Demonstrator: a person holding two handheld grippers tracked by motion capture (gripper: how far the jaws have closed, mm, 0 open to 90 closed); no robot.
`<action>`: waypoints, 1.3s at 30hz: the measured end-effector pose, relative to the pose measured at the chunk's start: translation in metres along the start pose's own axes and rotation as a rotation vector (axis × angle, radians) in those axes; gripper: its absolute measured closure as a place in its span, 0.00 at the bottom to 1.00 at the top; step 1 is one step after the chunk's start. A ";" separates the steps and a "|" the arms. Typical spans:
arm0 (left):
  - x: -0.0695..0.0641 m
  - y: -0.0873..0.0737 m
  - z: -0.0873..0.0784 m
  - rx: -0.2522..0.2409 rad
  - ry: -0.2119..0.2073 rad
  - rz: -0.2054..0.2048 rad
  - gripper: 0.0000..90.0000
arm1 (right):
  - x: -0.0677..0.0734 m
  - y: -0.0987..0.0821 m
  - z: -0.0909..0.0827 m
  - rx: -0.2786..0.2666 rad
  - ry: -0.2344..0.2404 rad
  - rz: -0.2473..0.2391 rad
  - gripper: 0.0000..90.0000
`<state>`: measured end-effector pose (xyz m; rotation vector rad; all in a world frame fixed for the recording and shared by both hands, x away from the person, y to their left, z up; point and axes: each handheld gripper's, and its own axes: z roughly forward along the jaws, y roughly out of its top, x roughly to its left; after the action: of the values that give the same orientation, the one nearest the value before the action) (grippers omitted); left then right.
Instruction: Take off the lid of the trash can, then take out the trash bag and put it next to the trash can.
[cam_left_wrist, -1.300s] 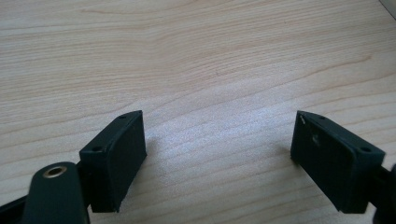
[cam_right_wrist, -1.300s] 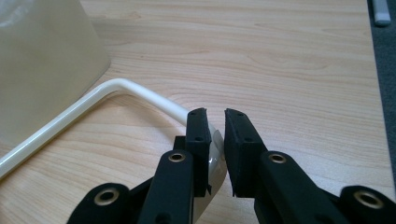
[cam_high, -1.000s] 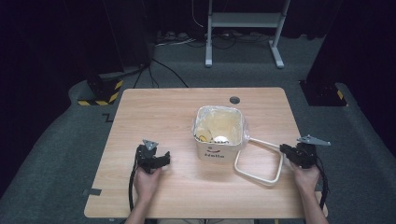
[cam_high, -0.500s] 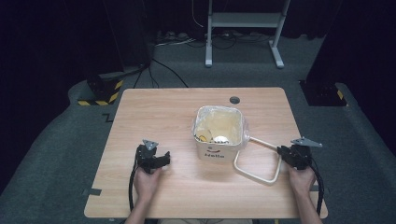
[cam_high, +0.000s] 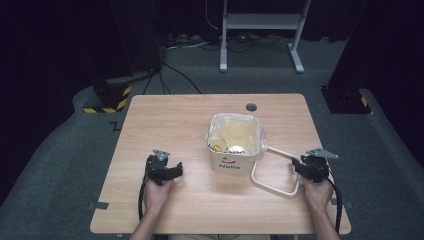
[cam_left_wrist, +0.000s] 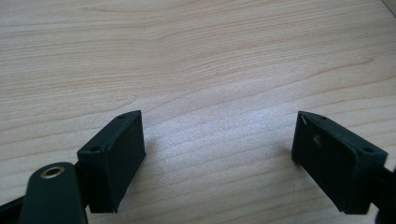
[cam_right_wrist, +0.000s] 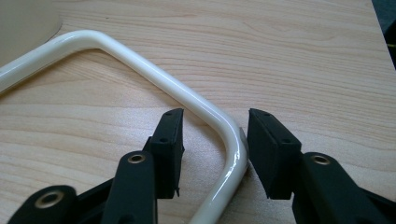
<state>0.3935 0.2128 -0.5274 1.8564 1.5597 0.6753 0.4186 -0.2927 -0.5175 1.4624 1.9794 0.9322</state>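
My right tongs (cam_right_wrist: 215, 140) just opened; jaws now straddle cream handle (cam_right_wrist: 140, 65) corner, pads clear. Handle released, lying flat on table (cam_high: 175, 120) at 4 o'clock of bin (cam_high: 234, 142). My left tongs (cam_left_wrist: 219, 154) open, empty, idle. Judged: put-down finished.

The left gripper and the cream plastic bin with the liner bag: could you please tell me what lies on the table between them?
Nothing: in the high view only bare light wood table separates the left gripper from the cream plastic bin.
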 end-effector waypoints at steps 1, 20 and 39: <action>0.000 0.000 0.000 0.000 0.001 -0.001 0.19 | 0.001 -0.001 0.000 -0.007 -0.008 -0.006 0.62; -0.011 0.018 -0.016 -0.017 -0.091 0.034 0.17 | 0.007 -0.002 0.006 0.023 -0.026 0.006 0.44; -0.032 0.052 -0.034 -0.065 -0.242 0.073 0.18 | 0.007 -0.002 0.006 0.027 -0.029 0.013 0.40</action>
<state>0.3982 0.1801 -0.4665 1.8772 1.3066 0.5049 0.4200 -0.2849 -0.5232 1.4969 1.9715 0.8877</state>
